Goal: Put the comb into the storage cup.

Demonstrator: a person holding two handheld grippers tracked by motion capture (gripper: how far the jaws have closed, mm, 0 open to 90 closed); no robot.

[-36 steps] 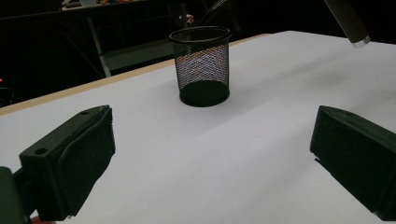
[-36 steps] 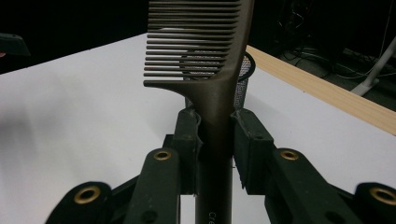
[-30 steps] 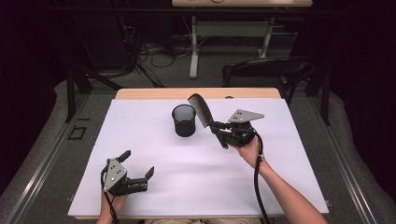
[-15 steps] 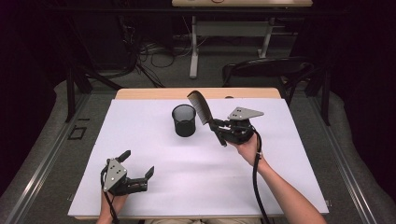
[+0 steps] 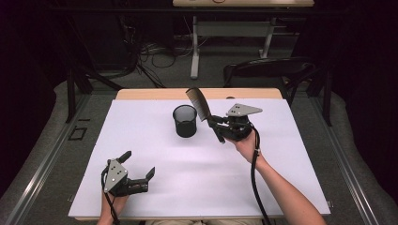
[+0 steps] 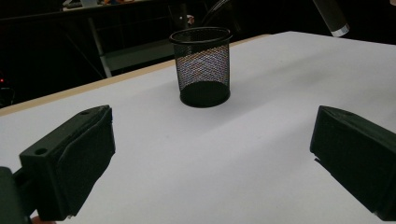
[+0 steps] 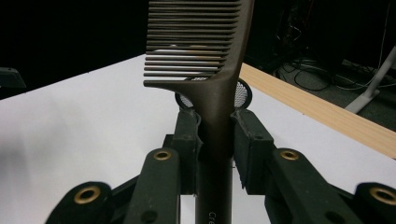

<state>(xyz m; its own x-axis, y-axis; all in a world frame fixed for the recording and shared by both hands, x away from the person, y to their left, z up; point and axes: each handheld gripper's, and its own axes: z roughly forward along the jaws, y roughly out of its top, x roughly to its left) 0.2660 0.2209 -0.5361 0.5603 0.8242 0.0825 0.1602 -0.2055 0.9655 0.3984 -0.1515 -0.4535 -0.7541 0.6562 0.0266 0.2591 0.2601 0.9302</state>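
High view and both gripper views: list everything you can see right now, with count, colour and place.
mesh cup: one, black, upright on the white sheet, far centre.
comb: one, dark brown, clamped by its handle, teeth end raised just right of the cup.
white sheet: one, covering the table.
table: one, wooden edge showing at the far side.
chair: one, black, beyond the table.
left gripper: one, black, open, near left.
right gripper: one, black, shut on the comb.

Two black hand-held claws, bare forearms

Each claw, left claw [image 5: 139,174] and right claw [image 5: 215,127], carries a grey three-cornered plate, brass-ringed pivot holes and a trailing black cable; no sleeves show.
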